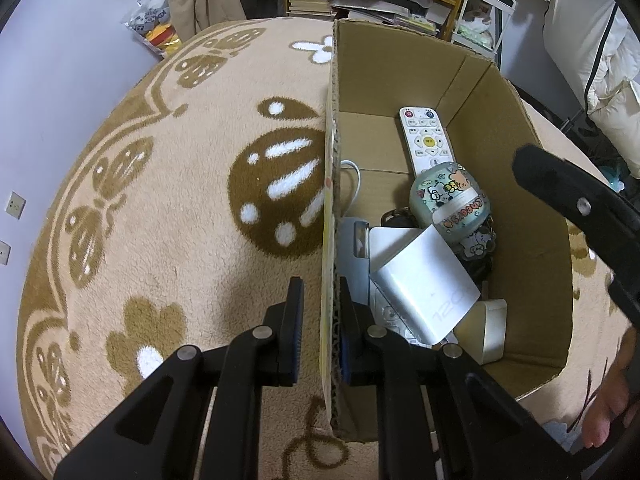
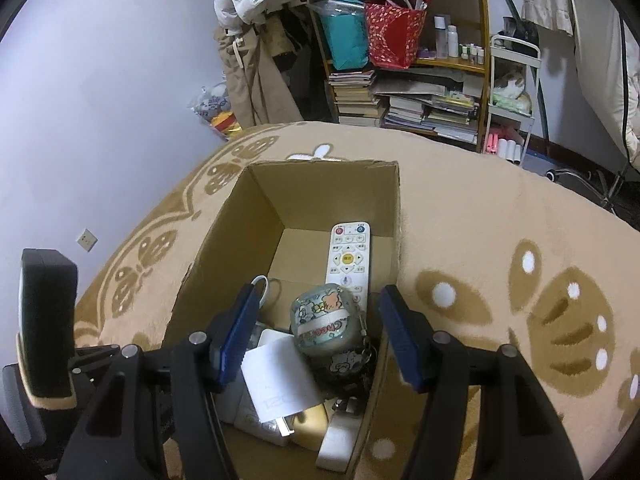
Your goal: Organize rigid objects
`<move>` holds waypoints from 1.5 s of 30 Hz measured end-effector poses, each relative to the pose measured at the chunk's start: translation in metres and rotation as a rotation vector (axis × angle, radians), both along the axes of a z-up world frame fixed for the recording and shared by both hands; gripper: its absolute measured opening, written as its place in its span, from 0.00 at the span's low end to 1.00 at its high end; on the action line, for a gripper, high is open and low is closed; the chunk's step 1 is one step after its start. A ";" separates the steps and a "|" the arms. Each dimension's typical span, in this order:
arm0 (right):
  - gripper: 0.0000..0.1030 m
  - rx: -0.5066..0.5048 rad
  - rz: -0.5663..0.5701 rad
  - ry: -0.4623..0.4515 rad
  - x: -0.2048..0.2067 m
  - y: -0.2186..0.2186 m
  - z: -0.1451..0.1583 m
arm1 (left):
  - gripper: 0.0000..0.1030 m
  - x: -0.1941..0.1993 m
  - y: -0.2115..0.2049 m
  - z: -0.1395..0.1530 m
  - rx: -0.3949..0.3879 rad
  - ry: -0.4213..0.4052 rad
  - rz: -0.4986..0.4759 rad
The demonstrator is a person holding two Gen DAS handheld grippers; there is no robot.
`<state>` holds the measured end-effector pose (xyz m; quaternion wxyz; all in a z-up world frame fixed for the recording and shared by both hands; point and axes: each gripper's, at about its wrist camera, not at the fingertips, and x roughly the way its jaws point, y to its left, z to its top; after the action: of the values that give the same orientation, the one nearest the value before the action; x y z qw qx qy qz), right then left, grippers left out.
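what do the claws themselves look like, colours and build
Both are matte black plastic with angular linkage arms joined by round silver pivot pins. The left claw and right claw each have two flat fingers faced with blue ribbed pads. No cables or sleeves show.

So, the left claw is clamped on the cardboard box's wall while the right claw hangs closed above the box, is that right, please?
Not quite: in the right wrist view the right claw is open, not closed, above the cardboard box. The left claw does clamp the wall.

Your white charger point(image 1: 424, 284) buries the keys point(image 1: 394, 216) beneath; the remote's point(image 1: 427, 140) lower end hides behind the cartoon case point(image 1: 450, 200).
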<state>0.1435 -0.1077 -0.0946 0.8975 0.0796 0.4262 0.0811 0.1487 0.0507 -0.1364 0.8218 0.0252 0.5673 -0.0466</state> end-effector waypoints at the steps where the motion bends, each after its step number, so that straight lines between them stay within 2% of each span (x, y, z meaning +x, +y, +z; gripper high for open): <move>1: 0.70 0.000 -0.002 0.003 -0.001 -0.001 0.000 | 0.14 -0.001 0.000 0.001 0.002 -0.007 0.003; 3: 0.76 0.018 -0.010 0.006 -0.005 -0.007 0.001 | 0.14 -0.002 0.000 0.008 -0.007 -0.029 0.010; 6: 0.83 0.053 -0.047 0.020 -0.010 -0.020 0.001 | 0.17 -0.004 -0.003 0.019 0.018 -0.075 0.010; 10: 0.86 0.059 -0.072 0.030 -0.017 -0.038 0.003 | 0.17 -0.004 -0.008 0.024 0.006 -0.082 -0.009; 12: 0.88 0.050 -0.081 0.028 -0.022 -0.045 0.005 | 0.18 -0.008 -0.014 0.029 0.023 -0.104 -0.036; 14: 0.94 0.016 -0.073 0.020 -0.027 -0.049 0.009 | 0.23 -0.012 -0.022 0.037 0.060 -0.146 -0.060; 16: 0.97 -0.019 -0.069 0.000 -0.033 -0.052 0.014 | 0.42 -0.019 -0.027 0.047 0.085 -0.202 -0.073; 18: 1.00 -0.027 -0.076 -0.013 -0.038 -0.058 0.020 | 0.56 -0.024 -0.029 0.057 0.099 -0.252 -0.070; 20: 1.00 -0.018 -0.088 -0.008 -0.043 -0.061 0.023 | 0.61 -0.030 -0.029 0.068 0.109 -0.308 -0.069; 24: 1.00 -0.014 -0.082 0.004 -0.054 -0.066 0.030 | 0.81 -0.045 -0.031 0.087 0.097 -0.385 -0.079; 29: 1.00 -0.026 -0.067 -0.035 -0.076 -0.070 0.042 | 0.84 -0.066 -0.033 0.110 0.081 -0.470 -0.067; 31: 1.00 -0.034 -0.084 -0.079 -0.089 -0.073 0.048 | 0.94 -0.077 -0.035 0.121 0.073 -0.510 -0.067; 33: 1.00 -0.042 -0.103 -0.124 -0.102 -0.077 0.053 | 0.99 -0.091 -0.039 0.133 0.083 -0.565 -0.072; 39: 1.00 -0.093 -0.099 -0.238 -0.129 -0.080 0.071 | 0.99 -0.122 -0.044 0.153 0.060 -0.622 -0.063; 45: 1.00 -0.037 -0.137 -0.302 -0.152 -0.090 0.080 | 1.00 -0.149 -0.051 0.166 0.107 -0.695 -0.062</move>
<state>-0.0082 -0.1979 -0.0149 0.9560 0.0790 0.2814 0.0230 -0.0007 0.0002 0.0292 0.9614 0.0999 0.2545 -0.0302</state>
